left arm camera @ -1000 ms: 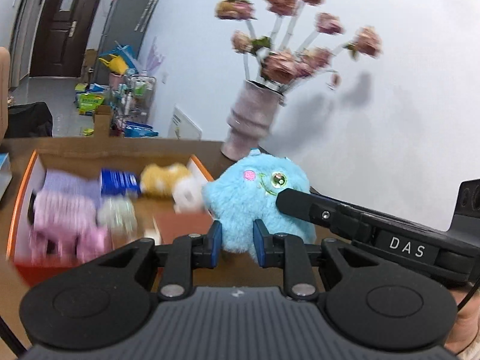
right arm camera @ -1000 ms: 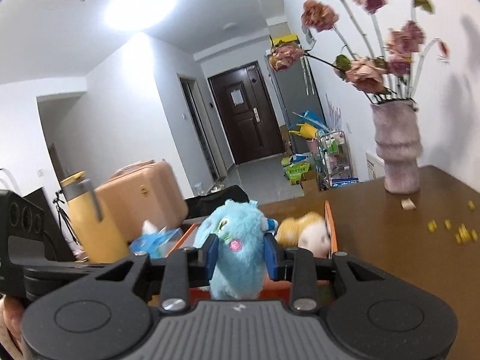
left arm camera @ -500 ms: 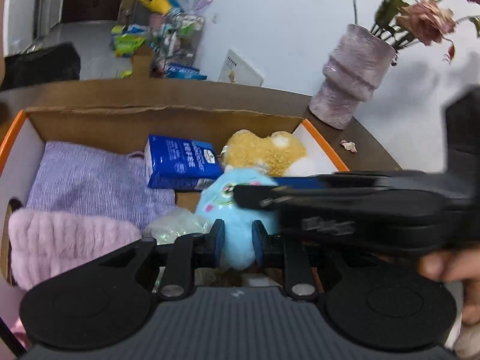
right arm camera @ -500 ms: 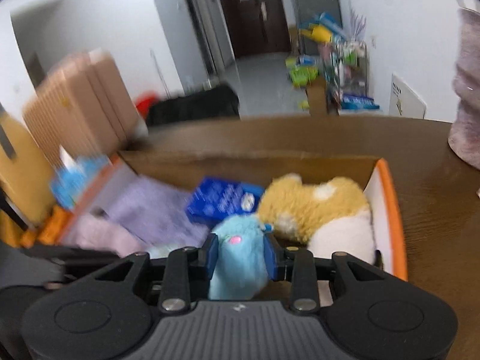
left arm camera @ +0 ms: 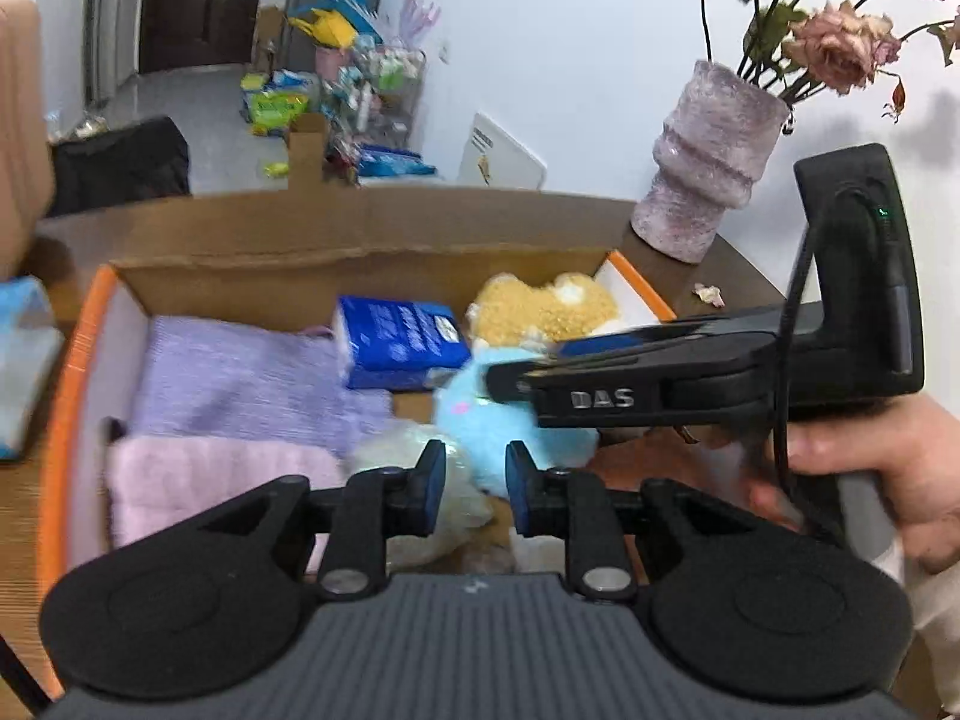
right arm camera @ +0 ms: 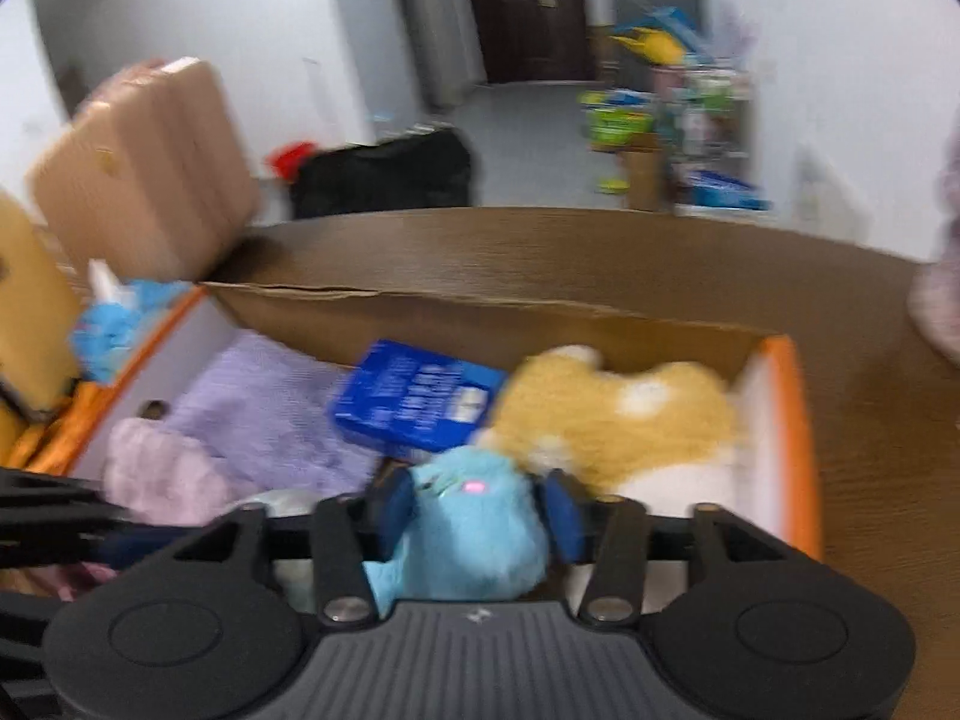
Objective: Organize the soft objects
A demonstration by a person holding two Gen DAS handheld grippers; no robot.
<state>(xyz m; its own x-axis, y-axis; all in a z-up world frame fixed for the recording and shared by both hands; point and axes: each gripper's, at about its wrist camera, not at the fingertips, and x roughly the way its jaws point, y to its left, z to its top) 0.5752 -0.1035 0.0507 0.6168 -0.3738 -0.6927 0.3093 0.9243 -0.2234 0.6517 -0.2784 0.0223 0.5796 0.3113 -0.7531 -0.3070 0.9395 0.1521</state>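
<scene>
Right wrist view: blue plush (right arm camera: 462, 525) sits low in cardboard box (right arm camera: 480, 312), between pads of right gripper (right arm camera: 474, 513). Jaws just opening, wider than half a sec ago when they squeezed the toy; pads now look apart from the fur, though blur makes contact hard to rule out. A sec ago plush hung above box rim w/ vase and flowers behind; now down among box contents, just beside tan plush (right arm camera: 612, 414) and blue packet (right arm camera: 420, 399), near purple cloth (right arm camera: 264, 414) and pink cloth (right arm camera: 162, 468).

Left wrist view: left gripper (left arm camera: 471, 486) narrow, about same gap as before, nothing clearly pinched. Pads now short of the blue plush (left arm camera: 498, 420); a sec ago toy's lower edge sat between them. Pale crinkly bag (left arm camera: 414, 450) lies behind the gap. Right gripper's body crosses frame from right, held by a hand (left arm camera: 888, 468), covers upper part of blue plush and part of tan plush (left arm camera: 540, 309).

Hard to read: whole right wrist view motion-blurred, packet print illegible. Box near wall hidden behind both gripper bodies. Vase (left arm camera: 714, 162) on table (right arm camera: 600, 246), flower tops cut off at frame edge.
</scene>
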